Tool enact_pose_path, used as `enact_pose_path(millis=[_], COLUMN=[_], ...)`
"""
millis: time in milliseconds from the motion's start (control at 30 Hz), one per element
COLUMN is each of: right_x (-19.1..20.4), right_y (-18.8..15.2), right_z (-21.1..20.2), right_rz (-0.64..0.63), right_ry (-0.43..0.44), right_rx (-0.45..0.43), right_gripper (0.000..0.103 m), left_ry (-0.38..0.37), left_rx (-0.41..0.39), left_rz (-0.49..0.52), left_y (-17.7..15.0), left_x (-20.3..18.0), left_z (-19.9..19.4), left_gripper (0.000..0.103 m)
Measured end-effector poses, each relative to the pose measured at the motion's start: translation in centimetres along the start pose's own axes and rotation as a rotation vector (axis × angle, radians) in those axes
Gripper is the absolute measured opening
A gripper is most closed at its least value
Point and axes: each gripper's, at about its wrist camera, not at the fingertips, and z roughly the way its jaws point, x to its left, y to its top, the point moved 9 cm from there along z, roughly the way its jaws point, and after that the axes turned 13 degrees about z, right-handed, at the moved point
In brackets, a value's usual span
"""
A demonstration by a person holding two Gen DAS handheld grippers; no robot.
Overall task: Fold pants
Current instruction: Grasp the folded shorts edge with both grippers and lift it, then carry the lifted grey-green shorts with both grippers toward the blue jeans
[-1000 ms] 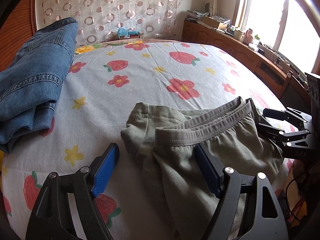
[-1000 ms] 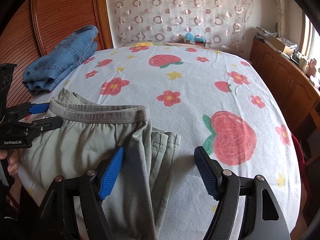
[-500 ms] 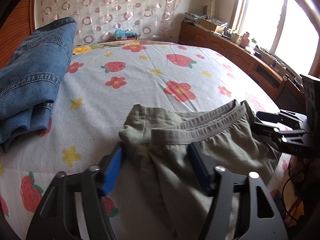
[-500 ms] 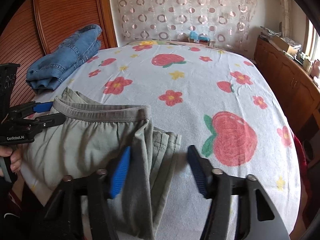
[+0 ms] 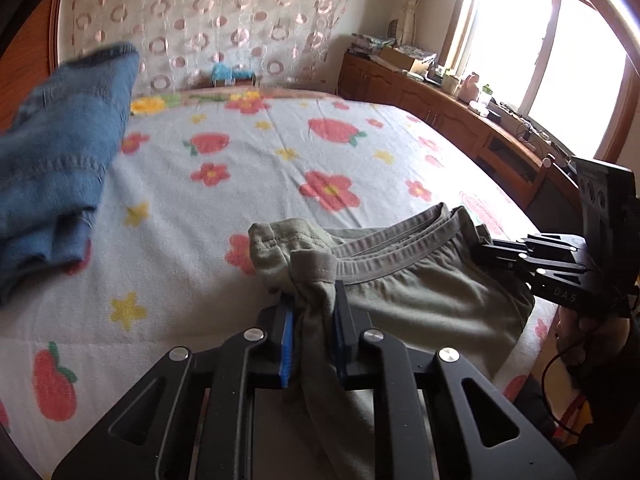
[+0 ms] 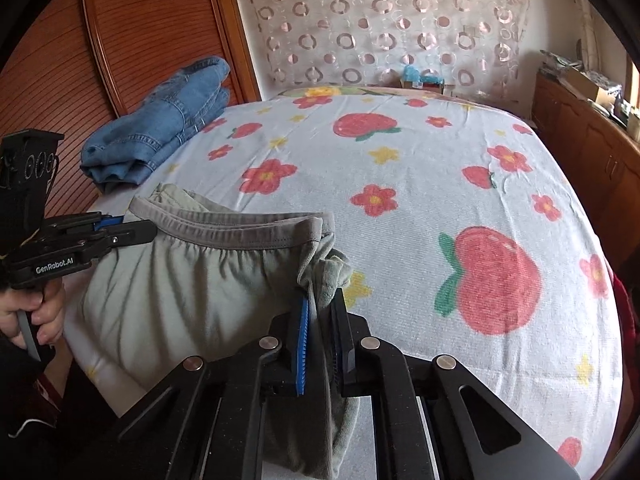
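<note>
Two grippers are clamping onto the same pair of grey-green pants (image 5: 420,296) at the near edge of the bed (image 5: 248,208), one at each end of the elastic waistband (image 6: 240,234).

From the left wrist cam, the left gripper (image 5: 314,316) is closing its jaws on a bunched fold of fabric at the left corner of the waist, blue pads (image 5: 286,350) already pressing the cloth from both sides. That view is also showing the bright window (image 5: 540,52) and the wooden sideboard (image 5: 440,116) cluttered with stuff, which the other cam is only catching a sliver of. The right gripper (image 5: 486,250) is sitting over at the far end of the waistband there, but its tips are hard to read from that angle.

The right wrist cam is filling that in: the right gripper (image 6: 320,312) is squeezed tight on the other waist corner, fabric pinched between the pads and hanging down past them. It's also showing the hand (image 6: 36,312) holding the left gripper's handle, plus the slatted wooden panel (image 6: 120,40) behind it.

The pants are looking rumpled, waistband stretched between the two grips, legs trailing off the near edge. Folded blue jeans (image 6: 160,128) are lying well apart near the far left corner of the flower-and-strawberry sheet.
</note>
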Motion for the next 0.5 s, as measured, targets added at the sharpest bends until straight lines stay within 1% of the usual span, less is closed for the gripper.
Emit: enact_pose_path(millis=[33,133,300,500], right_x=[0.1,0.2,0.5,1.0], right_y=[0.1,0.2,0.5,1.0], right_z=[-0.2,-1.2,-3.1,-5.3], right_rz=[-0.001,0.000,0.012,-0.004], right_ry=[0.000,0.010,0.029,0.036], right_rx=[-0.008,-0.033,-0.074,-0.129], right_gripper=[0.009,0.009,0.009,0.009], left_ry=[0.013,0.045,0.044,0.050], left_rx=[-0.027,-0.070,-0.122,-0.178], left_rz=[0.019,0.059,0.077,0.085], left_y=[0.4,1.3,2.8,4.4], left_x=[-0.4,-1.4,-2.2,-2.7], left_z=[-0.6,-2.3,-4.3,-6.3], left_gripper=[0.017,0.017,0.017,0.017])
